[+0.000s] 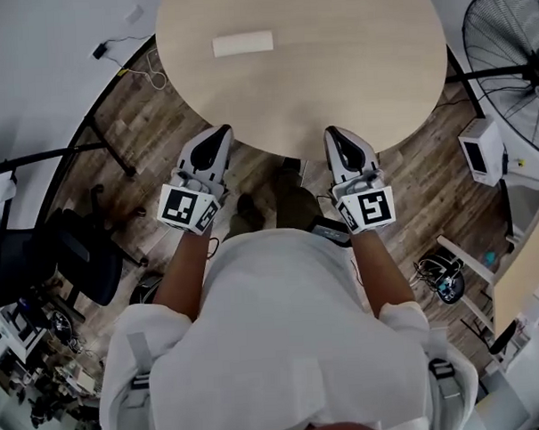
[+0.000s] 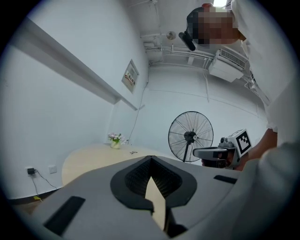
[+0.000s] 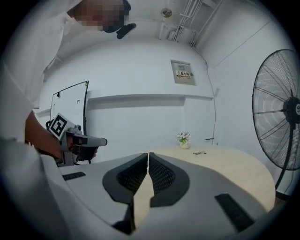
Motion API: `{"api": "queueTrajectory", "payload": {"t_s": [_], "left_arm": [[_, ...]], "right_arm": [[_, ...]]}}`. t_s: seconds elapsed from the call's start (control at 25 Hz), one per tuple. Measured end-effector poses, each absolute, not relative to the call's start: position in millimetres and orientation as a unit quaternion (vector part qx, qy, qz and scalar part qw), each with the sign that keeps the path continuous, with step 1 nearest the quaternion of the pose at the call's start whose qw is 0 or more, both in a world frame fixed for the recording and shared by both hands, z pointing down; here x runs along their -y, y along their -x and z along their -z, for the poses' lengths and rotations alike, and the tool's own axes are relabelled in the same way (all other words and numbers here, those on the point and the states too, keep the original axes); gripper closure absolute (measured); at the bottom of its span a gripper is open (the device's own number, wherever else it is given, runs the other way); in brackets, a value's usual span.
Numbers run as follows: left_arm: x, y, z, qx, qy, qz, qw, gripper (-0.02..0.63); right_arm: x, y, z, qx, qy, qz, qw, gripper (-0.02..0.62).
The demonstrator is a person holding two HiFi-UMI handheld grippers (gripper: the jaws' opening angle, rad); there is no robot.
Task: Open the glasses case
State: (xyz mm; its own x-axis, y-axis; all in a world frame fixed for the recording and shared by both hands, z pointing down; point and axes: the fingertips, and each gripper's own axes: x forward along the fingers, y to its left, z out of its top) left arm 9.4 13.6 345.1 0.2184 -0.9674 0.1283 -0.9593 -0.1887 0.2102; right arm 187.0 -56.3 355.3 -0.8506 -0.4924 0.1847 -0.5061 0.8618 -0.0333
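Observation:
The glasses case (image 1: 242, 44) is a pale, closed oblong lying on the far side of the round light-wood table (image 1: 334, 64). Both grippers hover side by side over the table's near edge, well short of the case. My left gripper (image 1: 219, 132) is shut with nothing in it, its jaws meeting at the tips (image 2: 150, 160). My right gripper (image 1: 332, 132) is likewise shut and empty (image 3: 148, 155). Neither gripper view shows the case. A small pair of glasses (image 3: 199, 153) and a little vase of flowers (image 3: 183, 139) sit far across the table.
A large pedestal fan (image 1: 512, 56) stands right of the table, with a white box unit (image 1: 482, 151) beside it. A dark office chair (image 1: 75, 254) is at the left. Cables (image 1: 152, 77) trail on the wooden floor. A whiteboard (image 3: 70, 112) stands behind.

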Motion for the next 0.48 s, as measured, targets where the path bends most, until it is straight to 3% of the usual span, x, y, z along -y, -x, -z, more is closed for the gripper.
{"api": "queueTrajectory", "payload": {"t_s": [0.48], "left_arm": [[47.5,18.9,-343.0,0.671,-0.731,-0.012,0.12,0.592]], "right_arm": [[112.2,-144.5,-373.3,0.981,-0.167,-0.053,0.089,0.568]]}}
